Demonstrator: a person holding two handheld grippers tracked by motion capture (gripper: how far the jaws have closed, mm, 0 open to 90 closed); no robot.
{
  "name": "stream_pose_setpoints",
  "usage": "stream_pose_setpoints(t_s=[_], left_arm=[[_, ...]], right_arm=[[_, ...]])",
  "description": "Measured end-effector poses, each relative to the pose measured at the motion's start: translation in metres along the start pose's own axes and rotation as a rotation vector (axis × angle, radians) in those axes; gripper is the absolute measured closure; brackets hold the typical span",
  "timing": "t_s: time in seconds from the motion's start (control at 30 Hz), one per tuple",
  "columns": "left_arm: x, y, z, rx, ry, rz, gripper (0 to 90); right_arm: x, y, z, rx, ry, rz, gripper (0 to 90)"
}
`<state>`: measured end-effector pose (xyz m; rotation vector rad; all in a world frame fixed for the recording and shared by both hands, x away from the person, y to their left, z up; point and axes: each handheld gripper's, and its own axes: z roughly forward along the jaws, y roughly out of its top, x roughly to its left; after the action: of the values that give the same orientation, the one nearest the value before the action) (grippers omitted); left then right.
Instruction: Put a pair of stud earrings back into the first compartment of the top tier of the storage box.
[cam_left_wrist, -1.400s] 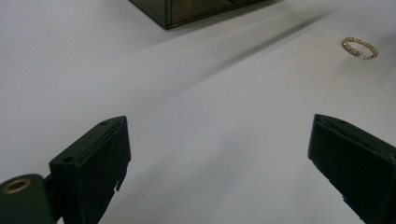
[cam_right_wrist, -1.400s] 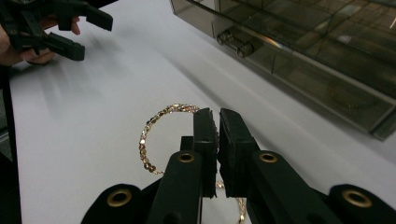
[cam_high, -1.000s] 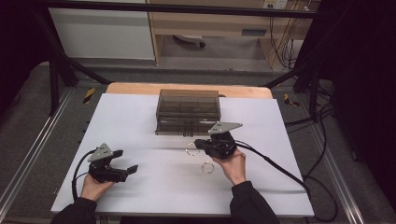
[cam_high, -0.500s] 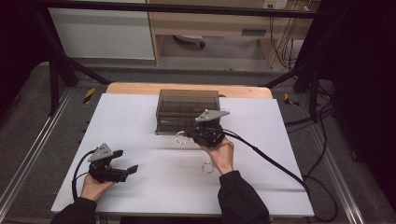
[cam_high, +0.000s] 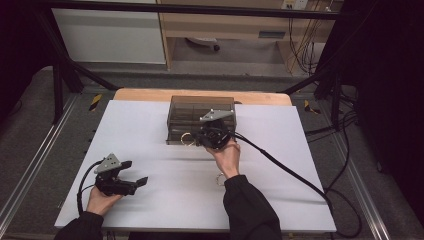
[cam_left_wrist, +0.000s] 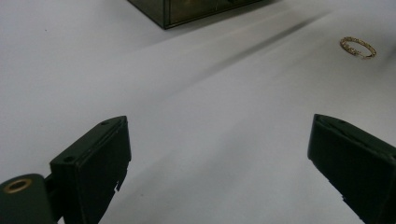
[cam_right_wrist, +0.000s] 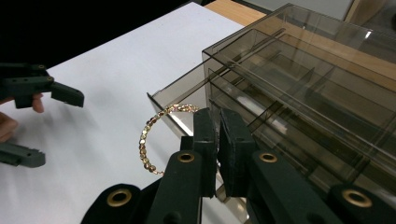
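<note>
My right gripper is shut on a gold chain bracelet, which arcs out to the left of its jaws. It holds the bracelet at the front of a smoked clear organiser box, just over the pulled-out drawer. A second gold bracelet lies flat on the white table, near the right forearm. My left gripper rests at the front left, open, with nothing between its jaws.
The white table top spreads around the box, with a wooden edge behind it. The right gripper's cable trails off to the right front. Metal rails run along both sides of the table.
The right hand has carried the bracelet away from the person and leftward, from mid-table up to the front of the box. The left hand has stayed put.
</note>
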<state>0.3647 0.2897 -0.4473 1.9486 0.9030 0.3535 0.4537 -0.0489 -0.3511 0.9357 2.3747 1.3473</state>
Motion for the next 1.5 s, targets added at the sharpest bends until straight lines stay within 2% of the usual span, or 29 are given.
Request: stream_pose_setpoints(t_s=[0.43, 0.77, 1.13, 1.17, 1.2, 1.23, 1.27, 1.3, 1.33, 1.37, 1.4, 1.43, 1.47, 1.5], left_arm=[[0.0, 0.0, 0.0, 0.001, -0.002, 0.0, 5.7], [0.0, 0.0, 0.0, 0.0, -0.005, 0.0, 5.7], [0.0, 0.0, 0.0, -0.001, -0.005, -0.001, 5.6], [0.0, 0.0, 0.0, 0.0, -0.005, -0.001, 5.7], [0.0, 0.0, 0.0, 0.0, -0.005, -0.001, 5.6], [0.0, 0.0, 0.0, -0.001, -0.004, 0.0, 5.7], [0.0, 0.0, 0.0, -0.002, -0.004, 0.0, 5.7], [0.0, 0.0, 0.0, -0.002, -0.004, -0.001, 5.7], [0.0, 0.0, 0.0, -0.002, -0.004, -0.001, 5.7], [0.0, 0.0, 0.0, -0.001, -0.005, -0.001, 5.7], [0.0, 0.0, 0.0, -0.001, -0.005, -0.001, 5.6], [0.0, 0.0, 0.0, 0.0, -0.004, 0.0, 5.7], [0.0, 0.0, 0.0, 0.0, -0.004, 0.0, 5.6], [0.0, 0.0, 0.0, 0.0, -0.003, 0.0, 5.7]], right_arm=[[-0.007, 0.011, 0.029, 0.016, -0.038, 0.018, 86.1], [-0.009, 0.012, 0.05, 0.038, -0.047, 0.031, 86.0], [-0.008, 0.007, 0.06, 0.067, -0.06, 0.018, 85.1], [-0.007, 0.007, 0.059, 0.054, -0.063, 0.021, 77.1], [-0.007, 0.007, 0.059, 0.054, -0.063, 0.021, 77.1], [-0.007, 0.008, 0.059, 0.042, -0.069, 0.026, 72.3], [-0.007, 0.009, 0.057, 0.034, -0.07, 0.03, 71.7], [-0.007, 0.011, 0.053, 0.02, -0.063, 0.035, 65.8], [-0.007, 0.011, 0.053, 0.02, -0.063, 0.035, 65.8], [-0.005, 0.013, 0.047, 0.011, -0.066, 0.033, 60.6], [-0.005, 0.013, 0.047, 0.011, -0.066, 0.033, 60.6], [-0.003, 0.015, 0.039, -0.001, -0.066, 0.022, 53.9], [-0.003, 0.015, 0.039, -0.001, -0.066, 0.022, 53.9], [-0.002, 0.015, 0.031, -0.01, -0.065, 0.018, 48.4]])
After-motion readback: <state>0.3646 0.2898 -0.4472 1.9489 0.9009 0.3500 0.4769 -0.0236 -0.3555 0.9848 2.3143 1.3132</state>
